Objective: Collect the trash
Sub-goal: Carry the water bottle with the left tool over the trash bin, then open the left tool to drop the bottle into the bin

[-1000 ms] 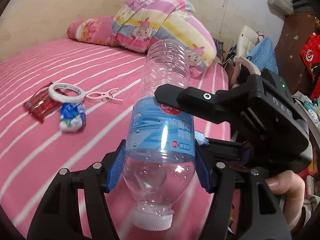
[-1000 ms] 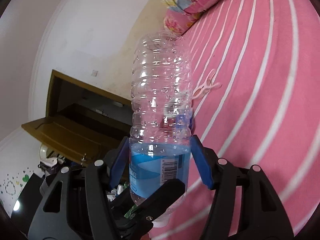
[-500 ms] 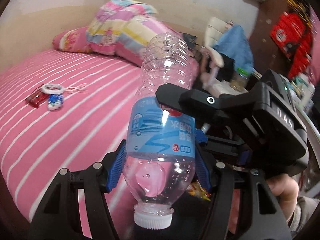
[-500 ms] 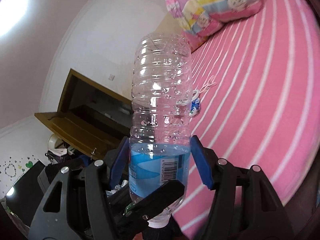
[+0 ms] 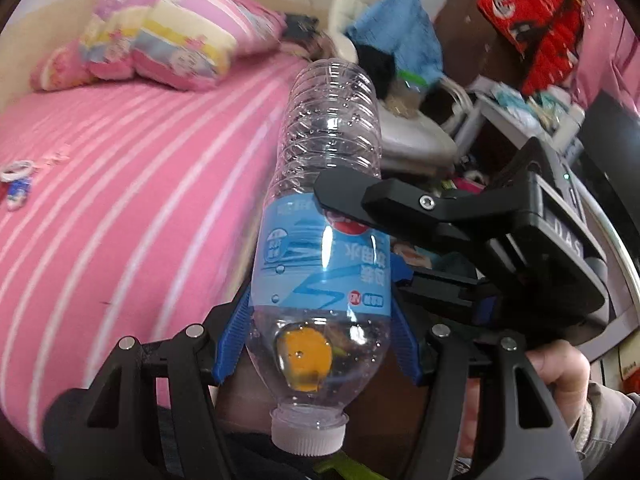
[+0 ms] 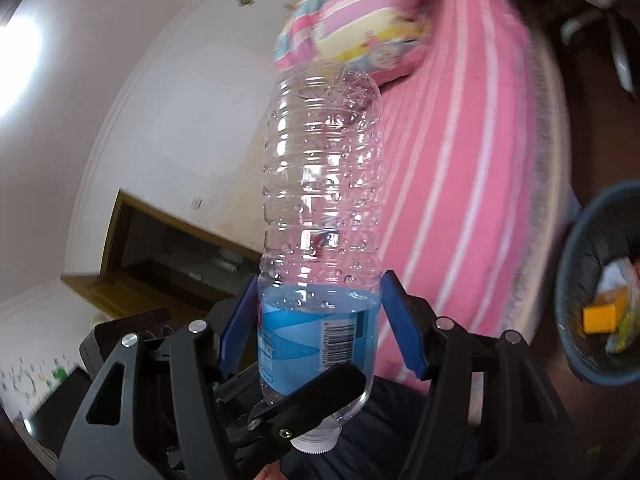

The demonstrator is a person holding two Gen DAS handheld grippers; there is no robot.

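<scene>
Right wrist view: both tools — left tool [image 5: 320, 320], right tool [image 6: 320, 320] — clamp the bottle [image 6: 320, 184], cap toward the tools; bin [image 6: 576, 308] sits right.

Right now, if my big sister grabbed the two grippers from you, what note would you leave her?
Left gripper: jaws shut on the bottle, cap pointing down toward you.
Right gripper: jaws shut on the same bottle, from the other side.
Bin: on the floor beside the bed, to the right in the right wrist view, with some trash already inside.
Done: bottle is lifted off the bed.
Left: carry it over the bin and open both jaws. Then go back for the small bits lying on the bed; they are too blurred to name.
</scene>
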